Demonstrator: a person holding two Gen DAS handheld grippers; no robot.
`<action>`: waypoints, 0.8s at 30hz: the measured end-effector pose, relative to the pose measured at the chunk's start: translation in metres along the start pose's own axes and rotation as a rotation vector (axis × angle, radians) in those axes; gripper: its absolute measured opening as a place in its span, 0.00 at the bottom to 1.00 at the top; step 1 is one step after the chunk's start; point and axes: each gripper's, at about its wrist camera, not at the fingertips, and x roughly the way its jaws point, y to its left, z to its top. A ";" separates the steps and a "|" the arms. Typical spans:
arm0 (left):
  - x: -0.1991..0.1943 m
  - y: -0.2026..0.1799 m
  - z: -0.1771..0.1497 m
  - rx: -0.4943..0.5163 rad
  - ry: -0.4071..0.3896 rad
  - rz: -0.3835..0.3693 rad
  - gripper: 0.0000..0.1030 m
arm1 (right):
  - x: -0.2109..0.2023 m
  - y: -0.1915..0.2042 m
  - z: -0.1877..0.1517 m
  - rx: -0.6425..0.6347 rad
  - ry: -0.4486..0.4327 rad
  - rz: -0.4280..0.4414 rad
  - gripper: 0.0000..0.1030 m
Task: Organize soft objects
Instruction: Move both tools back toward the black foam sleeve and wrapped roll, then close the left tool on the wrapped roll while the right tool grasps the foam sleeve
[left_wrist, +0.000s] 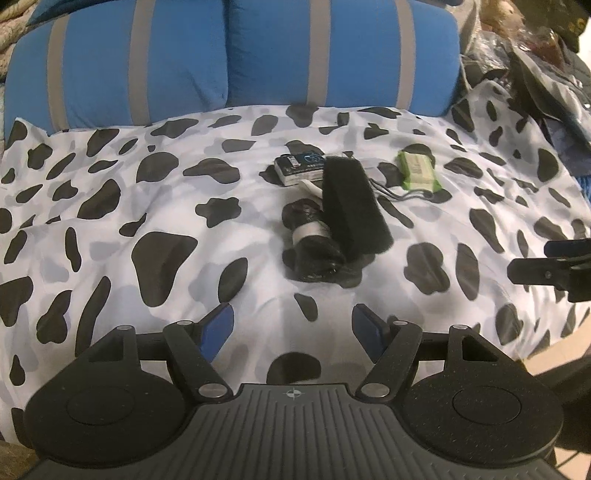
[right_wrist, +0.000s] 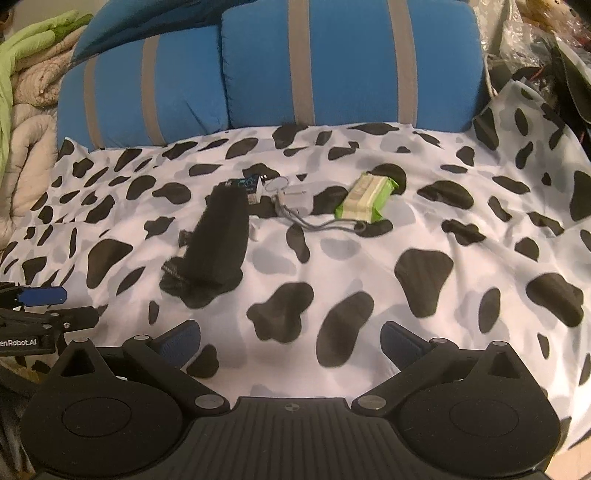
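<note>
A black foam block (left_wrist: 351, 206) leans on a black roll with a grey band (left_wrist: 310, 243) in the middle of the cow-print bedsheet (left_wrist: 129, 221). Behind them lie a dark packet (left_wrist: 299, 168) and a green tissue pack (left_wrist: 417, 170) with a grey cord. My left gripper (left_wrist: 291, 328) is open and empty, just short of the roll. In the right wrist view the foam block (right_wrist: 221, 240), the green pack (right_wrist: 367, 197) and a grey pouch with cord (right_wrist: 295, 201) lie ahead. My right gripper (right_wrist: 290, 341) is open and empty, over bare sheet.
Two blue pillows with grey stripes (left_wrist: 229, 59) stand along the back of the bed. Clutter in plastic bags (left_wrist: 524, 48) is piled at the back right. A green and beige quilt (right_wrist: 26, 74) lies at the far left. The other gripper shows at each view's edge (right_wrist: 37, 306).
</note>
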 end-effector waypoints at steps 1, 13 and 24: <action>0.002 0.002 0.002 -0.009 0.000 -0.002 0.68 | 0.002 0.000 0.002 -0.003 -0.002 0.002 1.00; 0.025 0.012 0.023 -0.034 0.014 0.004 0.68 | 0.034 0.012 0.031 -0.068 0.005 0.028 0.99; 0.044 0.017 0.044 -0.033 0.032 0.011 0.68 | 0.067 0.024 0.053 -0.112 0.027 0.085 0.92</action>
